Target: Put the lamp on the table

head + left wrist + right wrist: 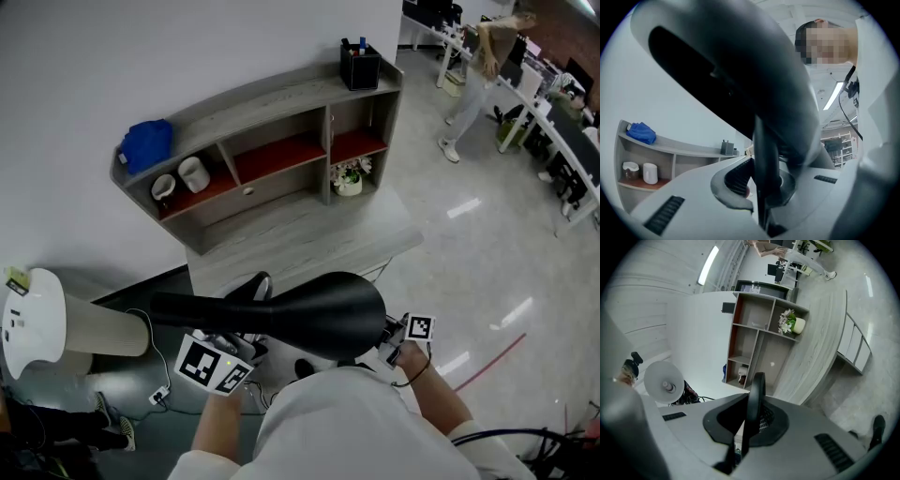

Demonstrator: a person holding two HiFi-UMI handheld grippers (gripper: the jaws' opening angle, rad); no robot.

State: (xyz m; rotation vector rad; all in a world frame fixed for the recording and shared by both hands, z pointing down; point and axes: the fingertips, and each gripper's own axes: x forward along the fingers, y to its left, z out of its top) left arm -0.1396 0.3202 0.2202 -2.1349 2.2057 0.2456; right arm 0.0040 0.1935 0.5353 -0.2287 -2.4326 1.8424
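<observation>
I hold a black lamp level above the floor, in front of the grey wooden table. Its wide flared end points right and its thin stem runs left. My left gripper is shut on the lamp's stem, and the dark flared body fills the upper part of the left gripper view. My right gripper is shut on the thin black rim at the lamp's wide end. The table lies ahead in the right gripper view.
A shelf unit stands on the table's back with a blue cloth, a black pen holder, white cups and a flower pot. A white cone-shaped lamp stands at left. A person is far right.
</observation>
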